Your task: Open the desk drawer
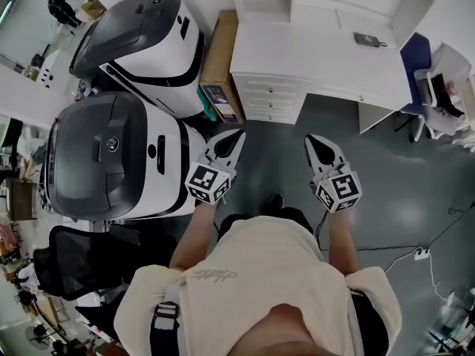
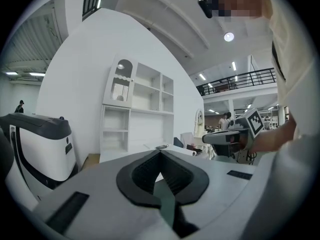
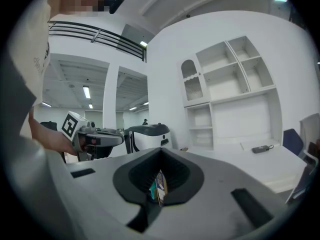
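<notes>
Since the left hand-held gripper (image 1: 236, 136) and right hand-held gripper (image 1: 312, 141) both have jaws pressed together on nothing, at mid-frame well apart from the drawer stack (image 1: 271, 100), one should spread its jaws on approach and meet a front squarely. That stack sits upper centre under the left end of the white bench (image 1: 326, 58), fronts facing down-frame, long axes running left to right, so pull straight down-frame.

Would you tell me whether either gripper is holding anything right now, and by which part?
Nothing is held. The left gripper and the right gripper both have their jaws together on nothing, in the air short of the desk drawers.
</notes>
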The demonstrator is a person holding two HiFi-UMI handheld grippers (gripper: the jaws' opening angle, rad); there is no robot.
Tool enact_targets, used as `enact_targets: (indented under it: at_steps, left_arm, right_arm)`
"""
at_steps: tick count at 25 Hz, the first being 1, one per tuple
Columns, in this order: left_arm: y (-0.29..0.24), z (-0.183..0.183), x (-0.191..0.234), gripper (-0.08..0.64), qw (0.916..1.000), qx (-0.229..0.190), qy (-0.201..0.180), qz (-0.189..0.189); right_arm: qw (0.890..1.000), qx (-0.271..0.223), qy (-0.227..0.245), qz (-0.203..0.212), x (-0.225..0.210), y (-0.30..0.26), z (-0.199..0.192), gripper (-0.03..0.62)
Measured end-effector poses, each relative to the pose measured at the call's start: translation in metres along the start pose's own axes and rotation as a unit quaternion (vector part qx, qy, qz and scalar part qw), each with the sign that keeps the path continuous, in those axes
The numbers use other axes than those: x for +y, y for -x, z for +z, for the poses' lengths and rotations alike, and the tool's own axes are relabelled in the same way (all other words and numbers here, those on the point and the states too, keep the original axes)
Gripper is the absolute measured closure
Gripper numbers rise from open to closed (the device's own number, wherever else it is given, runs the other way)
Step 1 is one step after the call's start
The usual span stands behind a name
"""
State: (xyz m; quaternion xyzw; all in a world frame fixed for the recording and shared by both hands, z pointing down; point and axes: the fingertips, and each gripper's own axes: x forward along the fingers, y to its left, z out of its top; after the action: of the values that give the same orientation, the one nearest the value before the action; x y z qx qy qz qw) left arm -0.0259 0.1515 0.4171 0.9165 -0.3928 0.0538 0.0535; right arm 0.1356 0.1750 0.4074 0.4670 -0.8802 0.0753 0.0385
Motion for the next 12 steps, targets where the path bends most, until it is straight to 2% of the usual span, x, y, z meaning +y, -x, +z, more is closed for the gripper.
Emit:
enact_targets:
  at_steps: [3, 7, 12]
  left_arm:
    - [-0.012, 0.0, 0.005, 0.56, 0.9999, 0.004, 0.006, 0.01]
    - [-0.019, 0.001, 0.011, 0.56, 0.9997, 0.006, 0.014, 0.02]
    - [-0.021, -0.015, 0.022, 0.56, 0.9991, 0.012, 0.033, 0.024]
  right_arm:
    - [1.0, -0.007, -0.002, 0.002, -0.014, -0.008, 0.005, 0.598]
    - [1.0, 0.01, -0.013, 0.01, -0.025, -0.017, -0.002, 0.598]
    - [0.999, 0.021, -0.014, 0.023, -0.021, -0.03, -0.012, 0.598]
